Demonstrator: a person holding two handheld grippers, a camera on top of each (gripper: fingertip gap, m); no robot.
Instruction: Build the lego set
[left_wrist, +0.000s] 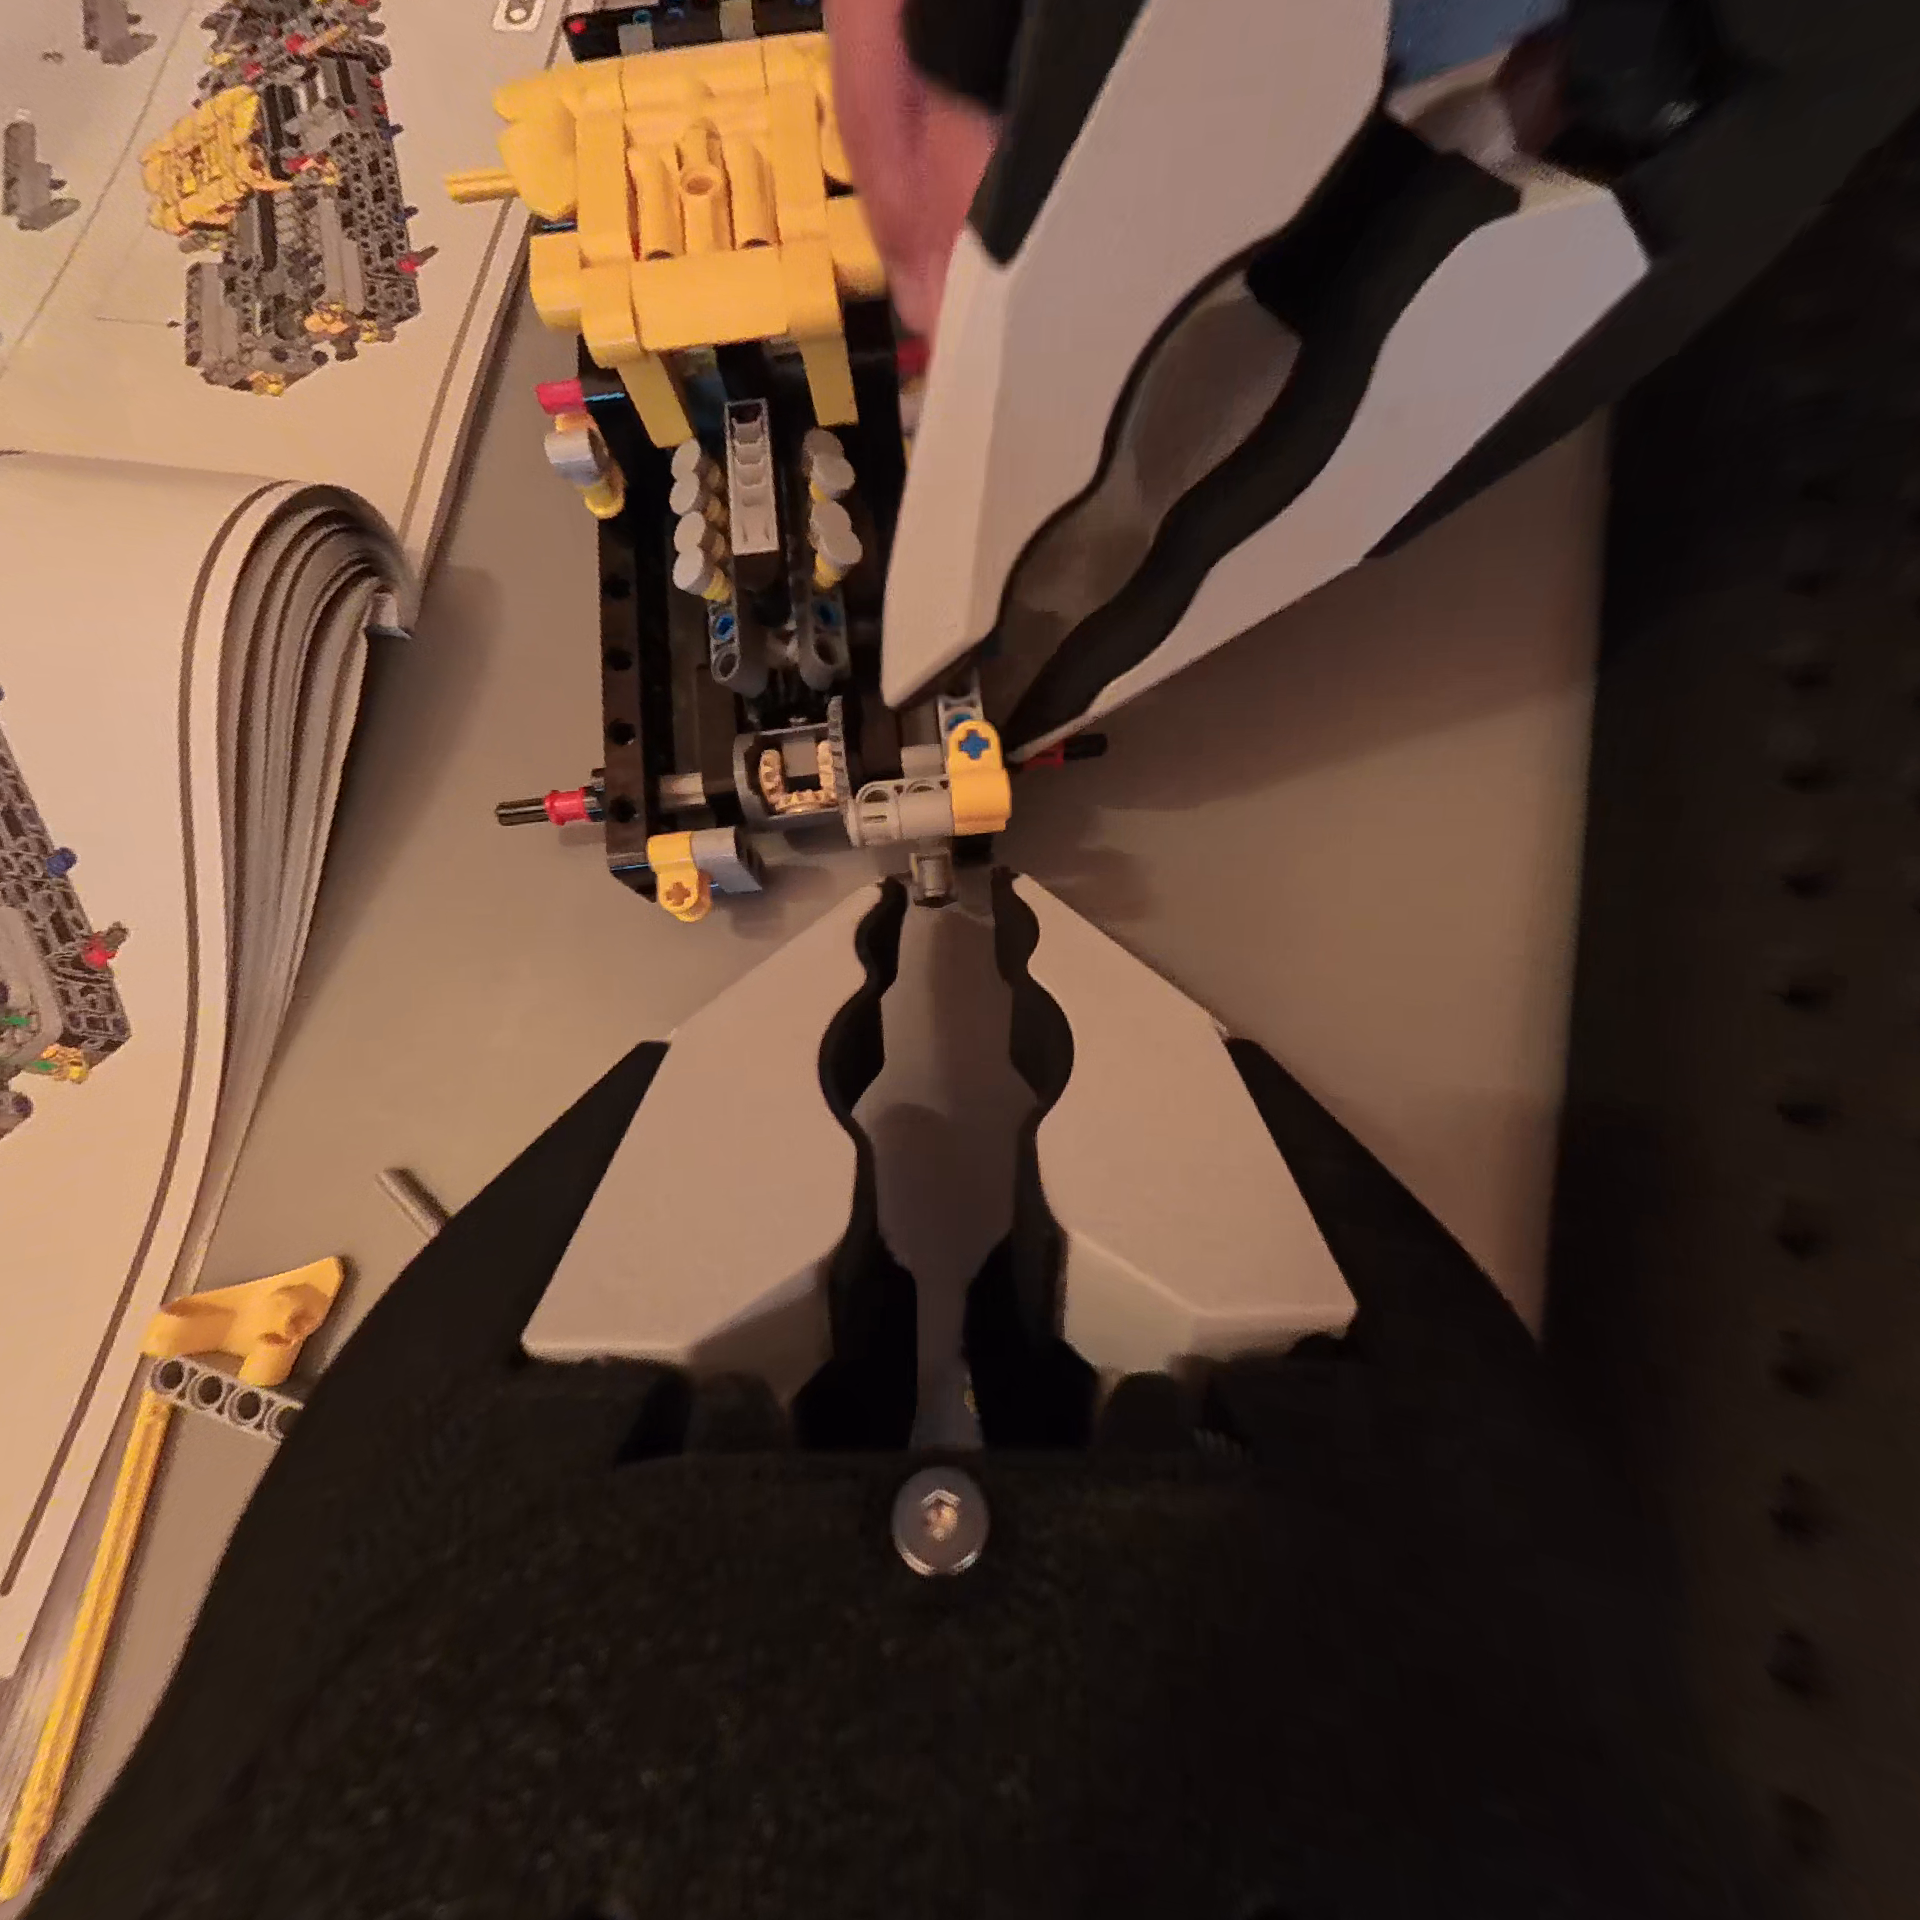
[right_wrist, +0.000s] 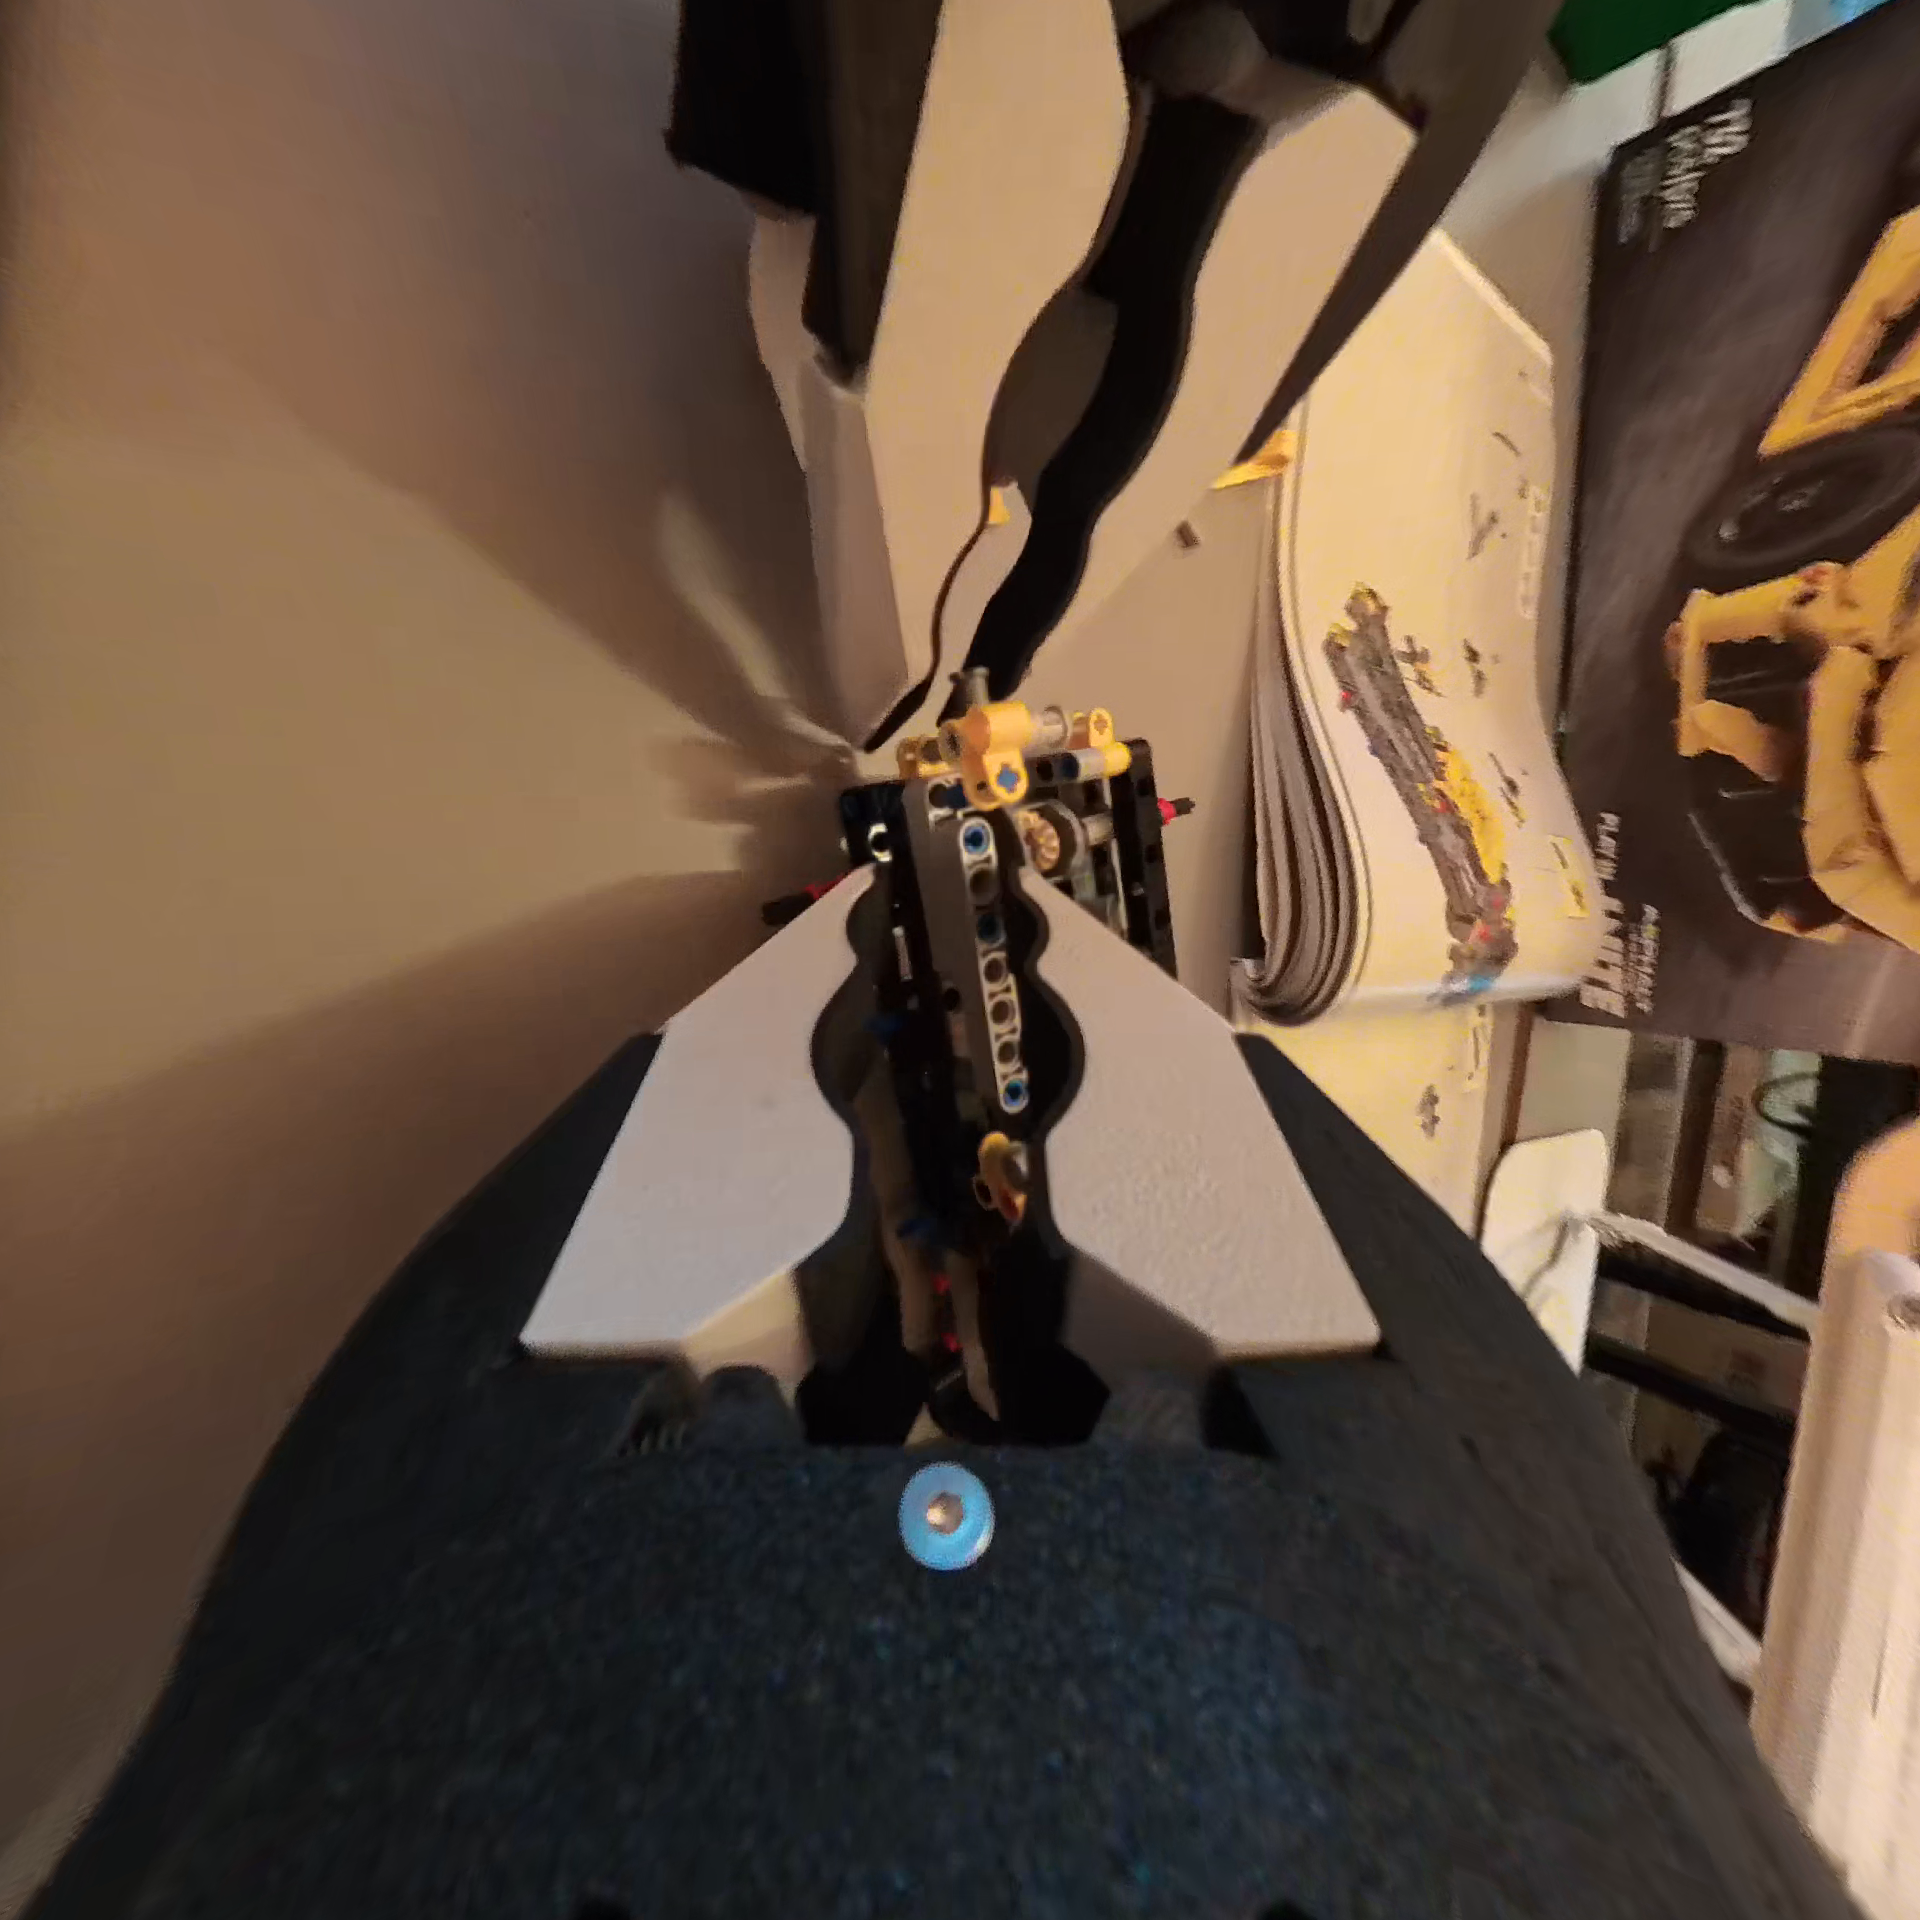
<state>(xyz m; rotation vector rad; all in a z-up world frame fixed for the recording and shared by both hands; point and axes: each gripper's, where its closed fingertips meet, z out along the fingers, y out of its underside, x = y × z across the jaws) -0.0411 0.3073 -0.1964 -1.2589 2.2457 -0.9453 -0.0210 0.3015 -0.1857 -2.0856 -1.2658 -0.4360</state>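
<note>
Pale tabletop carries a black-and-yellow model beside an open booklet at its left edge, with a set box past the booklet in the right wrist view. Loose yellow parts lie near the booklet, partly hidden by the left gripper. Its fingers stand narrowly apart around a small grey pin at the model's end; whether they touch it is unclear. Right gripper is clamped on the model's black frame, its far fingertip hidden behind the bricks in the left wrist view. Both pictures are blurred at the edges
</note>
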